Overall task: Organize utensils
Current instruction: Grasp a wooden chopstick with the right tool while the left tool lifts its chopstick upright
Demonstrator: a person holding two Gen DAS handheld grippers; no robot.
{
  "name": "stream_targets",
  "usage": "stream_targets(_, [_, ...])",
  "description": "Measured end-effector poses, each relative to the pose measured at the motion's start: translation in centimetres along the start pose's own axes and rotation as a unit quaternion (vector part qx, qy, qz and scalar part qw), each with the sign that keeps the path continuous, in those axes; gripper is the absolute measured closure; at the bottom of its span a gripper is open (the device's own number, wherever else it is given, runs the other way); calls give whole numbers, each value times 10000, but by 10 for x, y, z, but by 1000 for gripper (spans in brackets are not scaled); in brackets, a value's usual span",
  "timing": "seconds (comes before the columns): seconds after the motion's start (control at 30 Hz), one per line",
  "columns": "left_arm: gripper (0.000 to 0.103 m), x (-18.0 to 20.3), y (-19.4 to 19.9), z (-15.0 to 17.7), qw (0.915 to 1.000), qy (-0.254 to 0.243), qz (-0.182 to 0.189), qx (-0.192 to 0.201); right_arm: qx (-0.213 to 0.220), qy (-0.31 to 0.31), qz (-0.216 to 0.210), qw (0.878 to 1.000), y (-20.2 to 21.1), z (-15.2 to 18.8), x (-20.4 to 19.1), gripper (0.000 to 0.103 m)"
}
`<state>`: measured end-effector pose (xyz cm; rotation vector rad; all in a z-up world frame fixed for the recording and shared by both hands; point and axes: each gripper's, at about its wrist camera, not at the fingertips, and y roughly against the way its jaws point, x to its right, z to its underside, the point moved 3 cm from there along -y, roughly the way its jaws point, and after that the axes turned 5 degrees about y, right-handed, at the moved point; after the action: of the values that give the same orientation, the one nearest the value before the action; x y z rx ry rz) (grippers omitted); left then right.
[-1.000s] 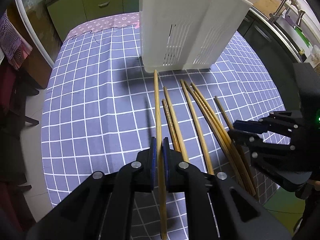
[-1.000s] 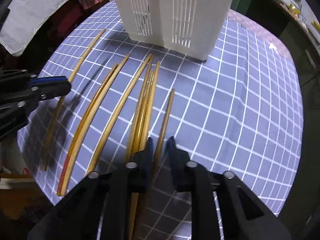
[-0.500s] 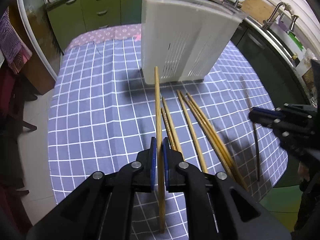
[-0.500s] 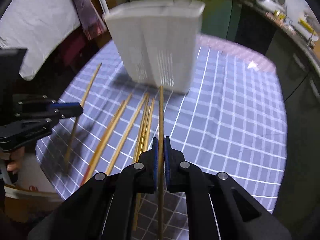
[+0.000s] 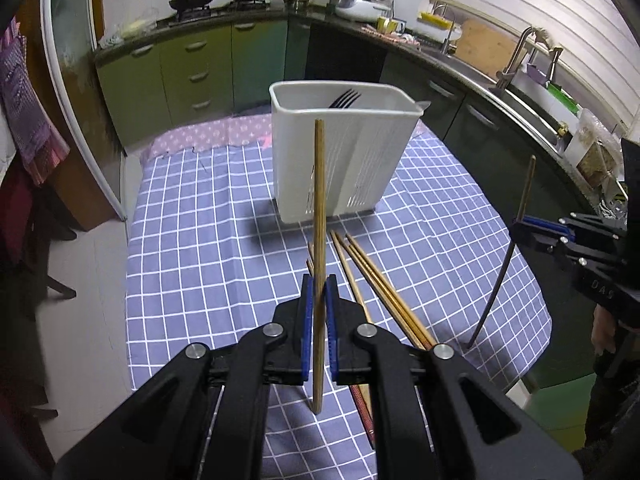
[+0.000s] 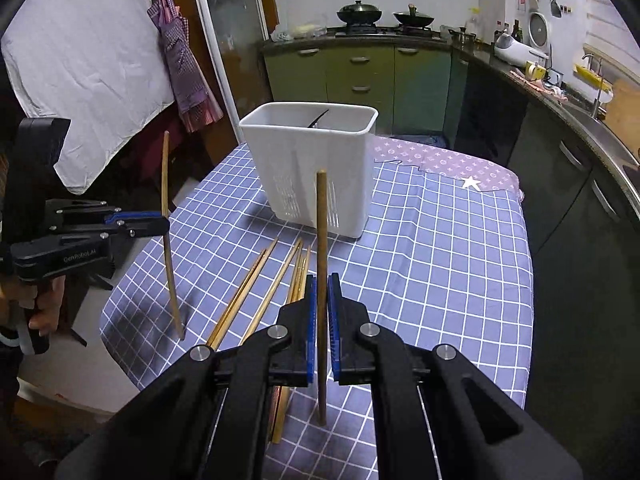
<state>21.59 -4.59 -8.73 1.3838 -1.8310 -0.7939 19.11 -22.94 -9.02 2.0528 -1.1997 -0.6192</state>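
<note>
The left tongs (image 5: 319,300) are clenched on a single wooden chopstick (image 5: 319,208), held upright between the blue pads (image 5: 307,312) and clear of the surface (image 5: 200,240); its upper end stands in front of the white utensil holder (image 5: 360,152). The right tongs (image 6: 322,304) grasp a second chopstick (image 6: 321,240) the same way, its tip rising toward 12 o'clock before the holder (image 6: 312,160).

In the left wrist view, the right tongs (image 5: 520,226) show at 3 o'clock with their darker-looking chopstick (image 5: 524,192) slanting down past the surface edge. In the right wrist view, the left tongs (image 6: 162,226) sit at 9 o'clock, carried by a hand (image 6: 44,304).

The loose chopsticks (image 5: 372,276) lie in a fan on the checked blue cloth (image 6: 440,260), just beyond the tongs and short of the holder, which stands at 12 o'clock with dark fork tines (image 5: 344,98) showing inside. Green kitchen cabinets (image 5: 192,68) run behind.
</note>
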Motion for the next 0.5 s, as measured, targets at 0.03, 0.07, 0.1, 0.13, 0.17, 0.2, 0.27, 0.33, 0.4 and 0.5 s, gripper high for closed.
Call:
stream_targets(0.03, [97, 0, 2, 0, 10000, 5, 15, 22, 15, -2, 2, 10000, 2, 1, 0, 97])
stream_targets(0.07, [97, 0, 3, 0, 10000, 6, 25, 36, 29, -3, 6, 10000, 3, 1, -1, 97])
stream_targets(0.1, [97, 0, 4, 0, 10000, 2, 24, 51, 40, -9, 14, 10000, 5, 3, -2, 97])
stream_targets(0.13, [97, 0, 5, 0, 10000, -6, 26, 70, 51, -14, 19, 10000, 7, 3, -3, 97])
stream_targets(0.17, [97, 0, 6, 0, 10000, -21, 27, 89, 56, -9, 30, 10000, 7, 3, -4, 97])
stream_targets(0.2, [97, 1, 7, 1, 9999, -24, 26, 102, 63, 7, 51, 10000, 8, 4, -4, 97])
stream_targets(0.27, [97, 1, 9, 0, 9999, -29, 40, 127, 67, 24, 42, 10000, 9, 5, -4, 97])
stream_targets(0.33, [97, 2, 12, 0, 9998, -72, 26, 168, 68, 29, 33, 10000, 9, 5, -4, 97])
stream_targets(0.4, [97, 3, 13, 1, 9997, -107, 10, 203, 69, 48, 42, 10000, 9, 5, -5, 97])
stream_targets(0.5, [97, 3, 15, 2, 9997, -117, 42, 204, 74, 60, 14, 10000, 10, 5, -6, 97])
